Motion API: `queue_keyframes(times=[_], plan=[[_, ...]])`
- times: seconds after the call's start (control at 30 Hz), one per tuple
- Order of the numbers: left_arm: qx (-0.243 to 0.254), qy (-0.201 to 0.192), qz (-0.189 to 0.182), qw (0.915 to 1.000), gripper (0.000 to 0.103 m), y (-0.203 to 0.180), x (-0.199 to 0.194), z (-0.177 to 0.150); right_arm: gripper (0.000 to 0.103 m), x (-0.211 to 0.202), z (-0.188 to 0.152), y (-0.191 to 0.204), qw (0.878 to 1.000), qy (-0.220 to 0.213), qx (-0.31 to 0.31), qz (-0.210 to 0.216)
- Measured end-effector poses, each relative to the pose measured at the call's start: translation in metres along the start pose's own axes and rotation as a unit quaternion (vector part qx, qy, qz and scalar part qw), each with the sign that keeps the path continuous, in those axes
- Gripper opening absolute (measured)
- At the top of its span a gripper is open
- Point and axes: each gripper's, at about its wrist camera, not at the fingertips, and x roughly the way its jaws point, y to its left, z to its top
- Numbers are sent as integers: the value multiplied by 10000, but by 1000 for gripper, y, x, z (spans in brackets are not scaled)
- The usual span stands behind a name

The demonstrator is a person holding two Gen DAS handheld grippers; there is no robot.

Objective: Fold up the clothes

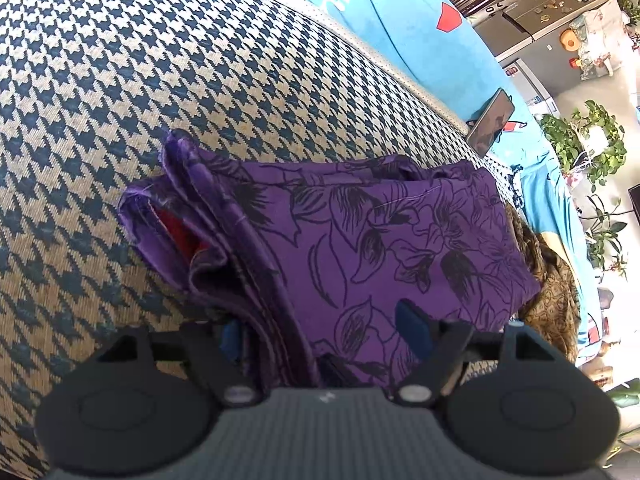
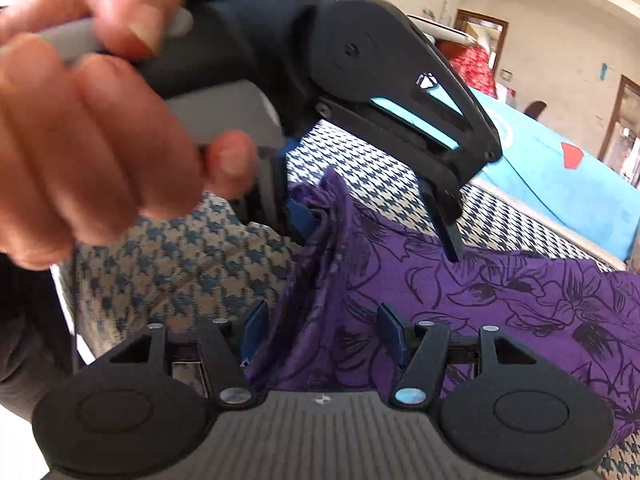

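The purple garment (image 1: 380, 240) lies folded on the houndstooth sofa (image 1: 160, 80), ahead of both grippers. Left gripper (image 1: 324, 332) and right gripper (image 2: 320, 332) stand part open astride its edge, gripping nothing. Likely next: pinch and fold again.

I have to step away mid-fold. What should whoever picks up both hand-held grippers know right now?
Left hand-held gripper: jaws apart, straddling the near edge of the purple cloth; whether the pads press it is unclear.
Right hand-held gripper: jaws apart around the cloth's bunched edge, no clear pinch.
The cloth lies folded into several layers on the houndstooth cushion; a phone rests beyond it.
Left: square up the ragged left-hand layers, then probably a final fold.
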Motion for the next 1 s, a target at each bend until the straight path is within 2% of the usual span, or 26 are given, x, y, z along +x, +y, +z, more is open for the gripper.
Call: queue_keyframes(times=[0.03,0.07,0.1,0.2,0.47,0.53,0.6,0.63,0.7,0.8,0.9,1.0], plan=[[-27,-2,-40,10000,75,1,0,1,50,2,0,-2,10000,17,58,-32],[-44,-9,-32,10000,79,1,0,1,40,3,0,-4,9999,33,112,-64],[-55,-33,68,10000,84,2,0,1,31,3,0,-6,9999,38,127,-96],[-71,-123,440,9989,93,3,1,2,15,1,2,-9,9996,33,266,-114],[89,-328,791,9963,91,-1,11,6,13,-2,9,-21,9968,24,799,87],[162,-358,849,9956,84,-4,14,8,13,-1,10,-25,9954,48,943,156],[199,-358,930,9948,57,-4,17,13,13,-1,11,-27,9943,63,1042,217],[209,-336,983,9944,51,-3,18,15,13,0,12,-29,9935,79,1103,262],[195,-300,1044,9939,34,0,18,19,13,-1,14,-32,9915,122,1243,358],[241,-311,1127,9928,22,3,16,24,13,1,18,-38,9875,184,1484,495],[389,-399,1268,9904,17,0,13,25,13,3,24,-42,9842,212,1641,636],[397,-595,1334,9885,15,-1,3,31,13,6,30,-44,9814,194,1755,752]])
